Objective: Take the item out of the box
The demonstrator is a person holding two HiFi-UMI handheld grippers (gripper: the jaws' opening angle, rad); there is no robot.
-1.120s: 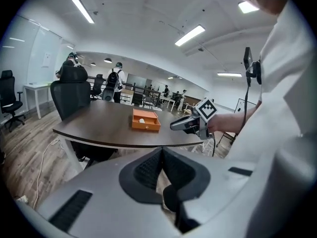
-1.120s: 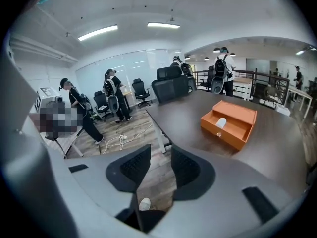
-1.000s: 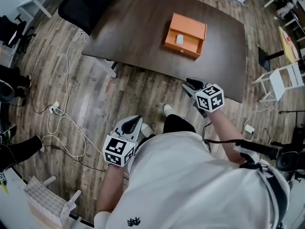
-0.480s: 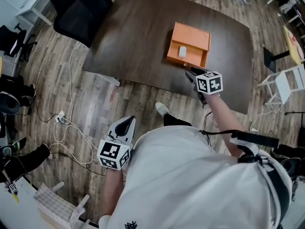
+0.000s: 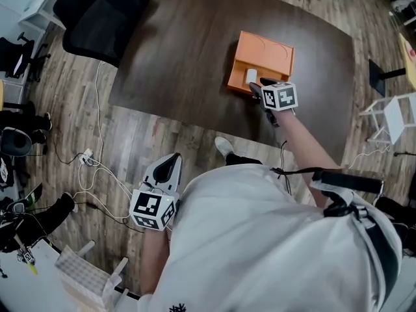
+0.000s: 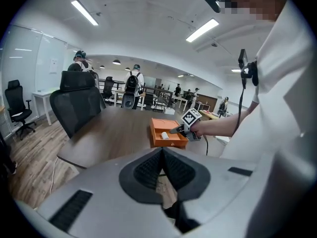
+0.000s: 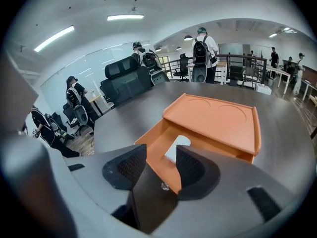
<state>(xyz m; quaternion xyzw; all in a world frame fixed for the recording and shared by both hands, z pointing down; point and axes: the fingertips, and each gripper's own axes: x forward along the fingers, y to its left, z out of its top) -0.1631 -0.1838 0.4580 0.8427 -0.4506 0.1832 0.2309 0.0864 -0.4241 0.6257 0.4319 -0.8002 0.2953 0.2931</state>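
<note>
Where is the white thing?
Head view: the white item lies in the open orange box, right of the table's middle, just ahead of the right gripper, whose jaws, holding nothing, have just been opening.

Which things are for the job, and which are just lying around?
For the job: orange box; white item inside it; right gripper, jaws just opening, gripping nothing.
Lying about: black chair; floor cables; white chair; left gripper, shut, down at the side.
</note>
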